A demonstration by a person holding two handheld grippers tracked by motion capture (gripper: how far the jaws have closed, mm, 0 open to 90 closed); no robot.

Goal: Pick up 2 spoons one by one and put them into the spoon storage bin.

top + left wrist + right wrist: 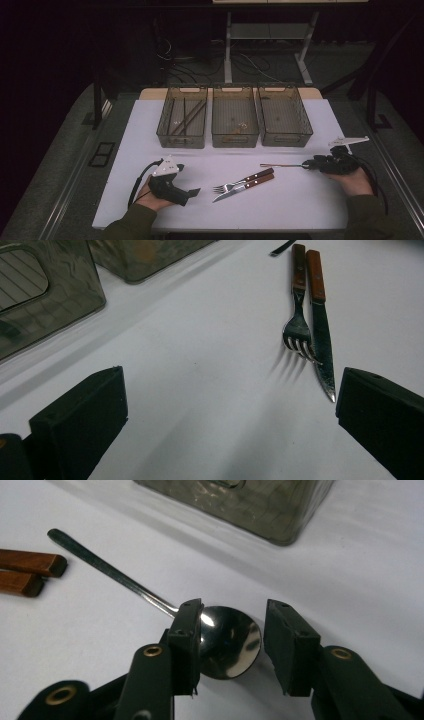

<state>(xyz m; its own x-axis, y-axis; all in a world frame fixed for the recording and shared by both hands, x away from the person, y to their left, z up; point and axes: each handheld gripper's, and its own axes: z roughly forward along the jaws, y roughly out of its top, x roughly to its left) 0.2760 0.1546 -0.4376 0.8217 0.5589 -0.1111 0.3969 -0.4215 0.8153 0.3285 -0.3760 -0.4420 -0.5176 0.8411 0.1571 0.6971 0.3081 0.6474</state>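
White table top [300,200], matte, sitting on a grey carpeted floor [60,165]; room beyond is dark. Desk frame legs [228,50] and loose cables [250,62] on the floor behind it.

Three smoky see-through bins along the far edge: left bin [182,141] has long dark sticks in it, middle bin [235,140] has a few small bits on the bottom, right bin [286,138] looks bare but the ribbed walls make that hard to confirm.

Spoon [227,640] lies flat on the table right of centre, handle pointing toward the fork [235,184] and knife [242,187], which lie side by side mid-table, wooden handles touching.

Right gripper [231,647] straddles the spoon bowl: one pad against the bowl edge, the other with a visible gap. Not clamped yet. Left gripper [192,192] rests near the front-left edge, jaws spread wide, nothing between them, pointed at the fork and knife.

Hard to read: the spoon's bowl is covered by the gripper in the high view; stick material in the left bin unclear; both sleeves cut off at the frame bottom.
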